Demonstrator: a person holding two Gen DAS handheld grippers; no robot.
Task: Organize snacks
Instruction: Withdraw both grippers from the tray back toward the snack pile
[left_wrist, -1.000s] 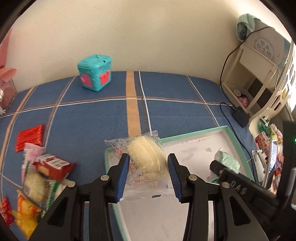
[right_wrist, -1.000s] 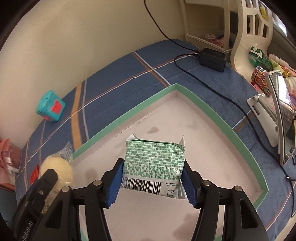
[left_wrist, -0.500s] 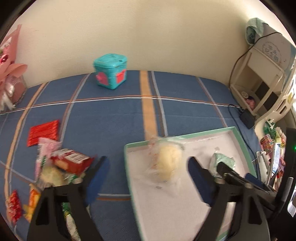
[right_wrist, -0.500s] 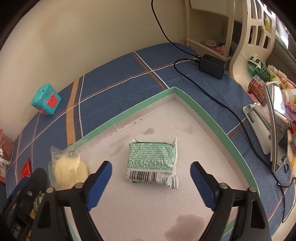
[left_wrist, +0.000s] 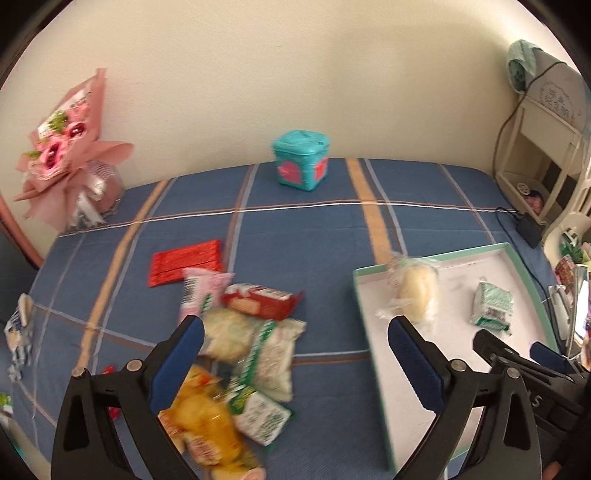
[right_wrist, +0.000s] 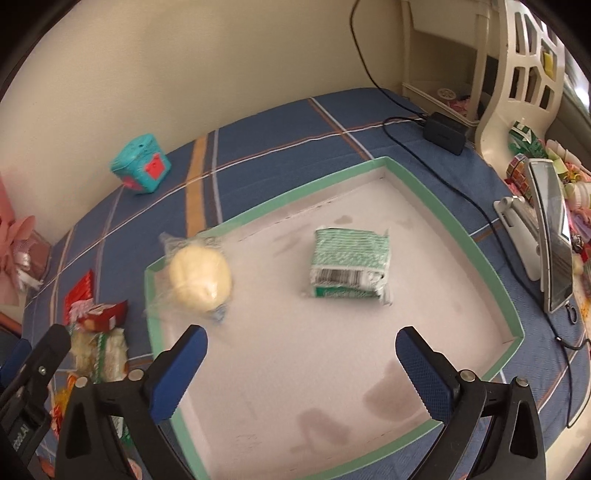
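A white tray with a green rim (right_wrist: 439, 195) (left_wrist: 436, 256) lies on the blue plaid cloth. In it rest a pale yellow bun in a clear wrapper (right_wrist: 201, 277) (left_wrist: 416, 291) and a green-and-white snack packet (right_wrist: 351, 260) (left_wrist: 493, 304). My left gripper (left_wrist: 295, 345) hangs above a heap of snack packets (left_wrist: 251, 332) left of the tray, its jaws still opening with nothing between them. My right gripper (right_wrist: 301, 356) is over the tray's near part, jaws opening wide and empty, both snacks lying beyond its fingertips.
A flat red packet (left_wrist: 184, 261) lies past the heap. A teal toy box (left_wrist: 301, 164) stands by the wall, a pink bouquet (left_wrist: 62, 147) at far left. A black adapter and cable (right_wrist: 443, 129), a phone on a stand (right_wrist: 550, 236) and a cream shelf (right_wrist: 517, 66) crowd the right.
Both grippers have let go: the bun and the green packet now lie in the tray. The jaws spread wide and both grippers pulled back, the left one swinging over the snack heap.
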